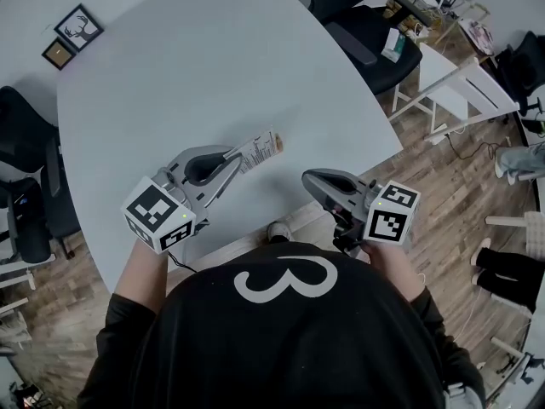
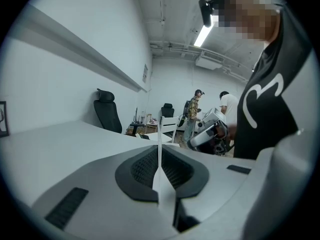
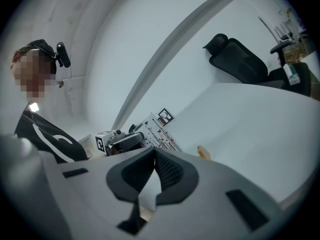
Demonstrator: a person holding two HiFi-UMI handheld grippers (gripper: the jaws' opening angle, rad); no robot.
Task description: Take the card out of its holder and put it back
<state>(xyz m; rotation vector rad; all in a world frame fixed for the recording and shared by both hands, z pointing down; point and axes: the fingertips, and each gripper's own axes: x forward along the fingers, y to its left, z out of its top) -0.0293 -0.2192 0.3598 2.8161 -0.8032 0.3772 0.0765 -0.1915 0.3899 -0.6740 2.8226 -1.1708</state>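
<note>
The left gripper is closed on the card: in the left gripper view the card runs edge-on as a thin white strip between the two dark pads, which press on it from both sides. In the head view the card projects from the jaw tips up and to the right, above the white table, with its printed face upward and a small tan section at its far end. Whether a holder surrounds the card cannot be determined from any view. The right gripper is near the table edge, just in front of the person's torso and well apart from the card. In the right gripper view its jaw tips meet with nothing between them, and past them the card's patterned face is visible in the left gripper. Both grippers are hand-held, each with its marker cube toward the person. Two small framed pictures lie on the far left of the table. Black office chairs stand around the table.
</note>
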